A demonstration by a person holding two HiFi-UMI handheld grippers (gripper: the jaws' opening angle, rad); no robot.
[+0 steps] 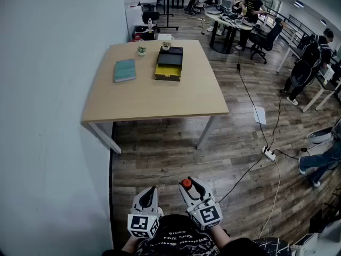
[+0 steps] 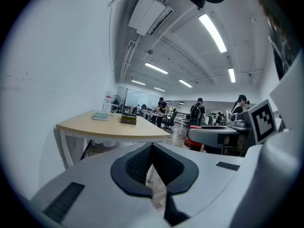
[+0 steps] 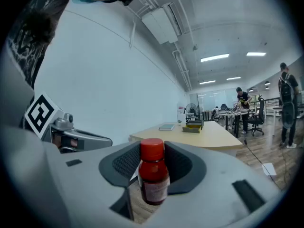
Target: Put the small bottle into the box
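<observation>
Left hand-held gripper [image 1: 151, 191] hovering empty, jaws pressing together. Right hand-held gripper [image 1: 192, 185] clamping small bottle [image 3: 153, 177] — red cap, dark red body, label blurring beyond reading. Box [image 1: 169, 64] sitting far ahead on desk [image 1: 154, 97] — contents unclear.

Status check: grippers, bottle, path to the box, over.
Left gripper shut, empty. Right gripper shut on small bottle, upright. Box open on table ahead, not reached; only floor between.
</observation>
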